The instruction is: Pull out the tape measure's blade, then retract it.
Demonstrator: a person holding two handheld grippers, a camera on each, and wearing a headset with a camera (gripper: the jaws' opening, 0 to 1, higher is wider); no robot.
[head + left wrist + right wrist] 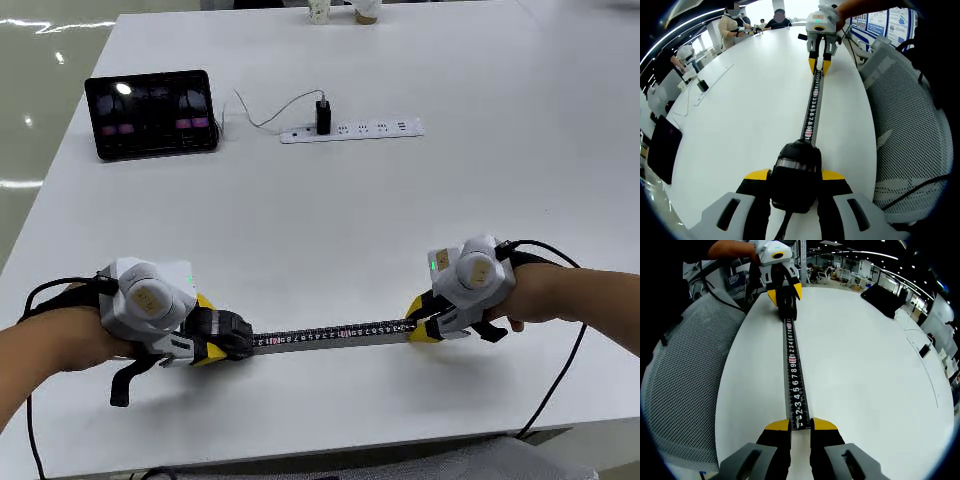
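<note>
The black tape measure case (228, 334) (796, 172) (786, 302) sits between the yellow-tipped jaws of my left gripper (208, 340) (796, 176), which is shut on it. Its numbered blade (335, 332) (813, 102) (794, 377) runs out straight, low over the white table (330, 220), to my right gripper (418, 322) (800, 424). That gripper is shut on the blade's end. Each gripper shows at the far end of the blade in the other's view: the right gripper (820, 65) and the left gripper (785, 292).
A dark tablet (152, 112) stands at the back left. A white power strip (350, 130) with a black plug and cable lies at the back middle. The table's front edge runs just below the grippers. A mesh chair (910, 130) sits beside the table. People stand at the far end (735, 25).
</note>
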